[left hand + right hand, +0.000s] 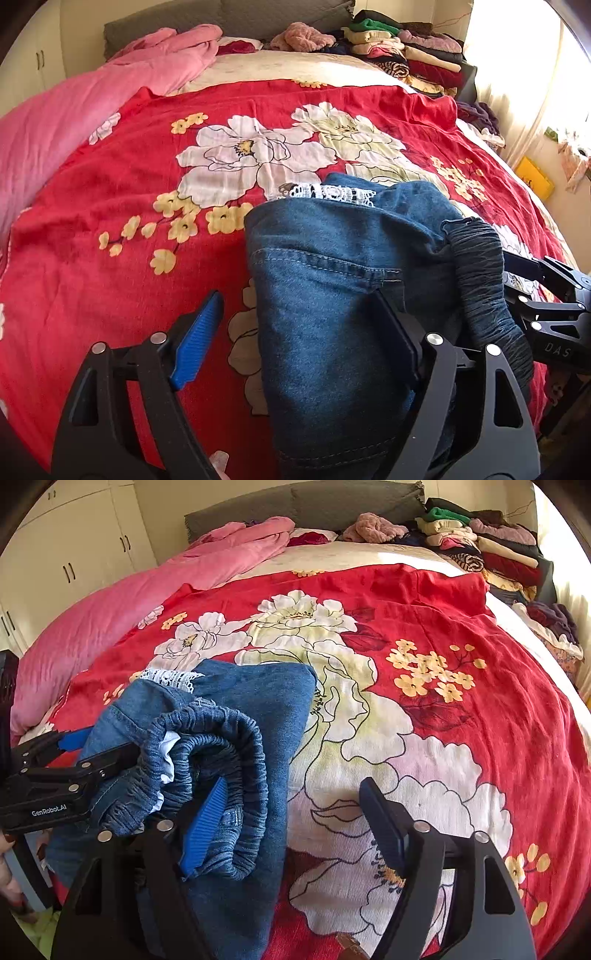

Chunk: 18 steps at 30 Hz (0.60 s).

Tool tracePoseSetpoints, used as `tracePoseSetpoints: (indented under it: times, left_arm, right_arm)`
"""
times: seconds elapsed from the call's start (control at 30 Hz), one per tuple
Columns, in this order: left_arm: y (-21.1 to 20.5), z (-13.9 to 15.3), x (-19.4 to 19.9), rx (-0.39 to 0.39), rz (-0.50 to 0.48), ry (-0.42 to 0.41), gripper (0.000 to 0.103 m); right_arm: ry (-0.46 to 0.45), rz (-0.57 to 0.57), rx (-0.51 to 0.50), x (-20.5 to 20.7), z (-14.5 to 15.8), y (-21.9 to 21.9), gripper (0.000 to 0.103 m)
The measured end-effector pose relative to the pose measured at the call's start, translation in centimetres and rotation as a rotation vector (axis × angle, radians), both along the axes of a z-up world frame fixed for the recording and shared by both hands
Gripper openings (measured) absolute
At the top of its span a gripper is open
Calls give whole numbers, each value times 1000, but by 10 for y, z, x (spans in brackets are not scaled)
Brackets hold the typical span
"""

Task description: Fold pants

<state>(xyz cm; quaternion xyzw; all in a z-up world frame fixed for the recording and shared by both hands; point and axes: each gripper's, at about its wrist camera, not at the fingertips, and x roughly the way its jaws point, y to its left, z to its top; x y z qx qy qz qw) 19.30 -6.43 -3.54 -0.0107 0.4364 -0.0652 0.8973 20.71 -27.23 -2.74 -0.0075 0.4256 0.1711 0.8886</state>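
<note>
Blue denim pants (332,288) with an elastic waistband (480,280) and a white lace trim (332,192) lie bunched on the red floral bedspread (129,177). My left gripper (291,325) is open, its right finger (395,332) under or against the denim, its blue-padded left finger (199,339) free. In the right wrist view the pants (251,709) lie at the left. My right gripper (295,812) is open, its blue-padded left finger (207,823) against the waistband (229,760), the right finger (380,819) over bare bedspread (461,709).
A pink duvet (74,107) lies along the bed's left side. Stacks of folded clothes (406,48) sit at the far right by the grey headboard (221,18). Wardrobe doors (74,554) stand at the left. The left gripper's body (48,794) shows in the right wrist view.
</note>
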Motion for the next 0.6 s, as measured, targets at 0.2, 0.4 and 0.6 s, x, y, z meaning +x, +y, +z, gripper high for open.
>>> tracePoseSetpoints:
  times: [0.2, 0.4, 0.6]
  left_arm:
    - [3, 15, -15, 3, -1, -36, 91]
    - [7, 39, -41, 17, 11, -97, 93]
    - [10, 57, -66, 0, 16, -122, 93]
  right_arm:
    - [-63, -25, -4, -22, 21, -8, 95]
    - [-113, -44, 34, -49, 45, -19, 98]
    - [-175, -53, 55, -78, 65, -26, 98]
